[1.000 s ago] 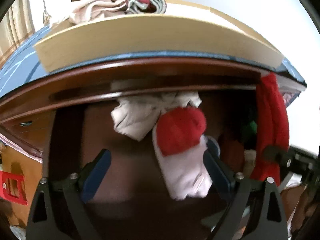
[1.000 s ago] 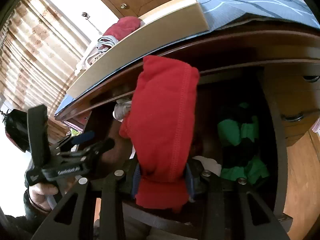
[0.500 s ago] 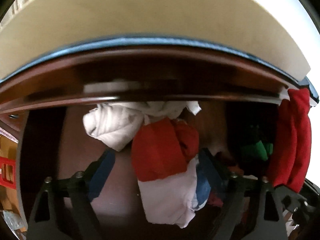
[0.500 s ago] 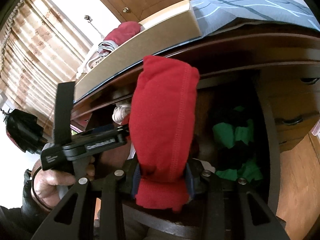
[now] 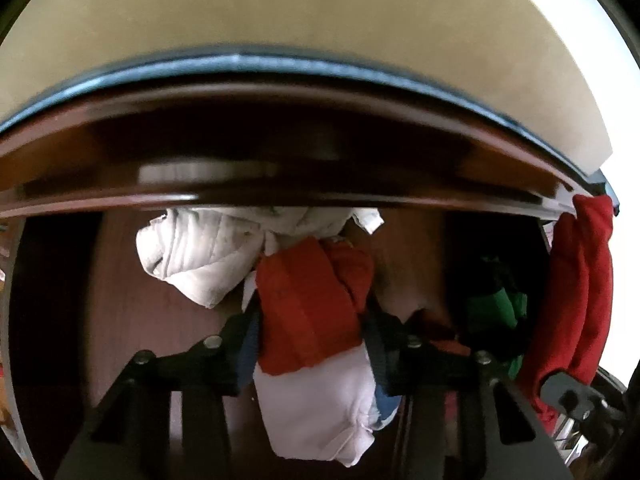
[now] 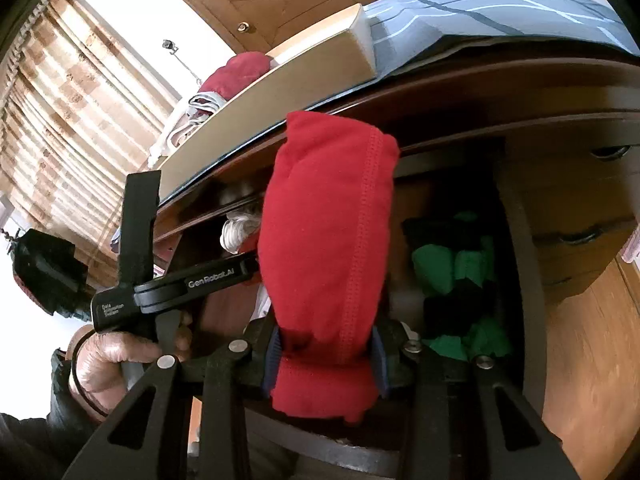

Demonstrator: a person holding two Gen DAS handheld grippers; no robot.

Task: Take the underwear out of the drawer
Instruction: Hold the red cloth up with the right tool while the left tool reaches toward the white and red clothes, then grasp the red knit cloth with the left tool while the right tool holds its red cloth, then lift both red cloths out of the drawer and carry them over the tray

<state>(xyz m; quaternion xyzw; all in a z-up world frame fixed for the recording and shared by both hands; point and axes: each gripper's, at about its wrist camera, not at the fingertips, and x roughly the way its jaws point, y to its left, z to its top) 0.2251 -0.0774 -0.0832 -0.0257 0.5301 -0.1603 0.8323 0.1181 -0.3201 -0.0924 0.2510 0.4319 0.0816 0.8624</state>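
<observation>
The wooden drawer [image 5: 132, 320] stands pulled out under the dresser top. In it my left gripper [image 5: 312, 332] is closing its jaws, and the blue pads press on both sides of a red and white underwear [image 5: 308, 304]. A crumpled white garment [image 5: 200, 256] lies just behind it. My right gripper [image 6: 324, 356] is shut on a red underwear [image 6: 328, 240], which stands up from the jaws in front of the drawer. That red piece also shows at the right edge of the left wrist view [image 5: 576, 292].
Green and black clothes [image 6: 452, 268] lie in the drawer's right part. A beige tray [image 6: 280, 92] holding folded clothes [image 6: 236, 76] sits on the blue cloth over the dresser top. A person's hand [image 6: 112, 360] holds the left gripper's handle. A striped curtain hangs at the left.
My left gripper went down into the drawer and its jaws closed from wide apart onto the red and white underwear. The right gripper kept its grip on the red underwear and shifted only slightly.
</observation>
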